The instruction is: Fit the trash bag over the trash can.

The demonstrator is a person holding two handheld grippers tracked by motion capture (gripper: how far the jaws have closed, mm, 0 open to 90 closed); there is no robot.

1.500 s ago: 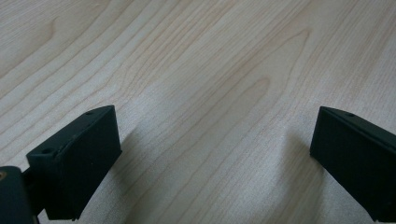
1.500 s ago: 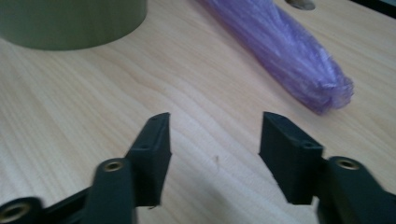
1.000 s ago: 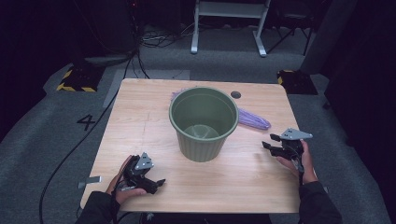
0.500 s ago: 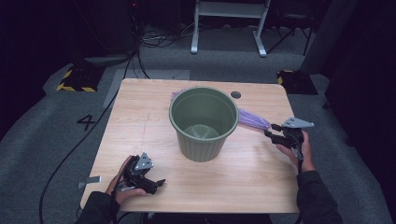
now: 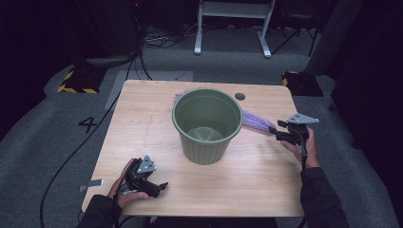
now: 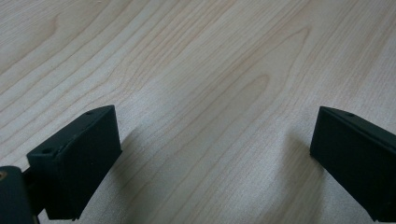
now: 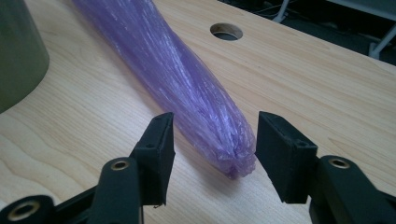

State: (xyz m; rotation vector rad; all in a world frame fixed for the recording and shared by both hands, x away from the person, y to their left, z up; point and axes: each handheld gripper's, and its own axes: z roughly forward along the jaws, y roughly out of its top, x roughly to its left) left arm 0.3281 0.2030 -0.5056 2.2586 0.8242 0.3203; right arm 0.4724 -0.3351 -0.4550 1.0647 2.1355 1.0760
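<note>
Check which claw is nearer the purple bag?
Right. The right claw straddles the tip of the purple bag, jaws open either side. The left claw sits at the table's near left corner, beyond the green bin.

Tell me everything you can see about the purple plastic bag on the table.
The purple bag is thin, glossy, crinkled plastic film, gathered lengthwise into a long tapering bundle. It lies flat on the wooden table, running from behind the green bin out to that bin's right. Its narrow end lies between the open jaws of the right gripper; one jaw is very near it, but no pinch is visible.
</note>
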